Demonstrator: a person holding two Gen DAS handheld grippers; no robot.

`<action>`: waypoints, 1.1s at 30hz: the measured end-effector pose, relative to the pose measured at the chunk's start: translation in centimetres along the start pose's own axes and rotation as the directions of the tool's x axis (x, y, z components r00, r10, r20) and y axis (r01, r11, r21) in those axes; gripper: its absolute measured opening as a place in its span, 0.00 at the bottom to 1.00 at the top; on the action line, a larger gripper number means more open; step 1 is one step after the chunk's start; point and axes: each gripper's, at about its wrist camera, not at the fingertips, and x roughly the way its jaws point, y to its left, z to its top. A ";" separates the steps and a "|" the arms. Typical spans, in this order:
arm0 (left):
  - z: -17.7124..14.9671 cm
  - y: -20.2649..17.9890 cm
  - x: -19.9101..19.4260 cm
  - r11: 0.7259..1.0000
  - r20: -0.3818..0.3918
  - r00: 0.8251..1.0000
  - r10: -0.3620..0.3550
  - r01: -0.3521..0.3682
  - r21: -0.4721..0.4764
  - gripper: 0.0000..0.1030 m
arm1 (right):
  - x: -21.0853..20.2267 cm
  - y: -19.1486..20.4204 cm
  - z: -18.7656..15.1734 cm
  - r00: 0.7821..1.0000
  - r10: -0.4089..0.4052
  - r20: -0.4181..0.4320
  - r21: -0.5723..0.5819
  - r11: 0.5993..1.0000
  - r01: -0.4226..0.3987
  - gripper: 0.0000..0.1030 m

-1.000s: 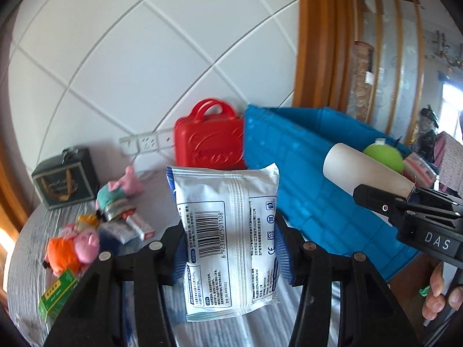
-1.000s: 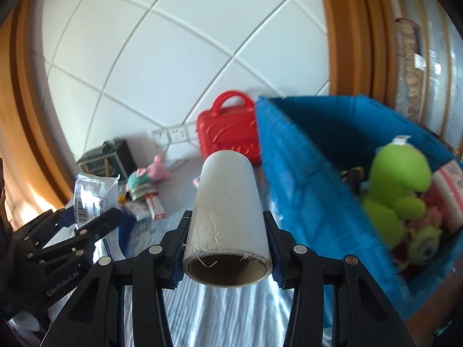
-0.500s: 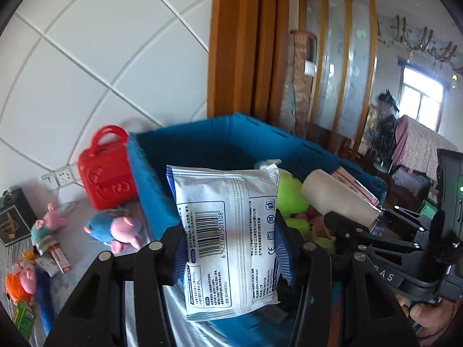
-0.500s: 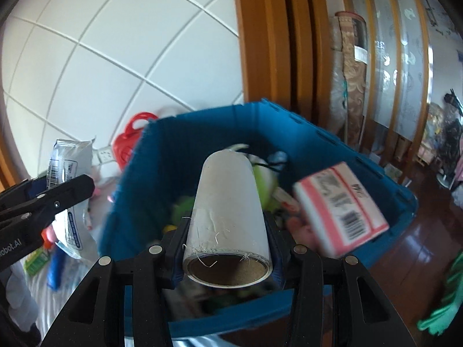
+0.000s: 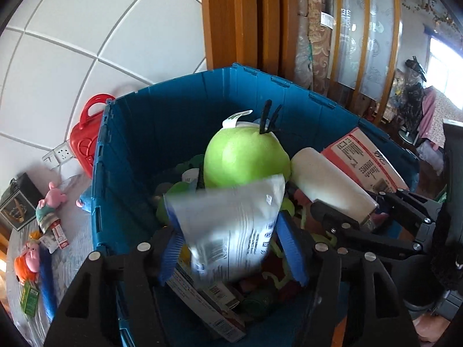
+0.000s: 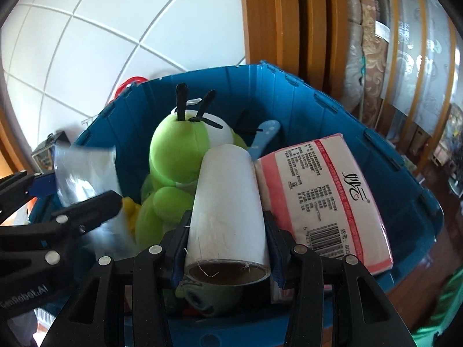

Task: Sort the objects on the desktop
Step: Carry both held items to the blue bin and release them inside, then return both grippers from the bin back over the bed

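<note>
A: What sits between the left gripper's (image 5: 233,250) jaws?

B: A white plastic packet (image 5: 231,228), blurred and tilted. The jaws are opening, and the blue pads stand clear of its edges, so it is loose between them, over the inside of the blue bin (image 5: 136,133). Past the fingertips lies a green plush toy (image 5: 246,156), in the bin. Well off to the left of the jaws, outside the bin wall, a red case (image 5: 84,141) and small pink toys (image 5: 52,202) lie on the table.

A: And the right gripper (image 6: 227,256)?

B: Its jaws are clamped narrowly on a white roll (image 6: 227,205) with a cardboard core, which points forward along the fingers, above the bin. Just left of the roll is the same green plush; just right of it, touching, is a pink tissue pack (image 6: 324,199) leaning on the bin's rim. The left gripper shows at the far left of that view.
</note>
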 end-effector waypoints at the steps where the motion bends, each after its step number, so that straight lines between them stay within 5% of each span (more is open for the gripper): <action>1: 0.0 0.1 0.1 1.000 0.002 1.000 0.006 -0.006 -0.009 0.64 | 0.2 -0.2 0.0 1.000 0.004 -0.003 -0.002 1.000 -0.004 0.44; 7: -0.3 1.2 0.1 0.998 0.020 0.999 0.031 -0.030 -0.047 0.68 | 0.1 0.1 -0.1 1.000 0.017 0.004 -0.034 0.999 -0.017 0.48; 9: -0.5 1.5 -0.5 0.998 0.040 0.998 0.044 -0.041 -0.055 0.68 | -0.1 0.0 -0.1 0.999 0.049 0.009 -0.034 0.998 -0.048 0.58; 11: -0.6 1.9 -1.2 0.996 0.062 0.996 0.059 -0.055 -0.064 0.68 | -0.5 0.3 -0.2 0.996 0.086 0.018 -0.045 0.995 -0.085 0.81; 14: -1.1 3.0 -2.6 0.993 0.097 0.992 0.076 -0.067 -0.094 0.71 | -1.6 1.0 -0.5 0.997 0.058 0.056 -0.083 0.995 -0.053 0.93; 23: -4.3 8.4 -7.2 0.963 0.158 0.974 0.165 -0.124 -0.238 0.76 | -3.9 2.5 -0.4 0.986 0.107 0.125 -0.071 0.993 -0.098 1.00; 33: -10.2 18.1 -12.1 0.885 0.167 0.937 0.307 -0.217 -0.411 0.76 | -7.7 11.6 0.4 0.923 0.290 0.252 -0.171 0.952 -0.252 1.00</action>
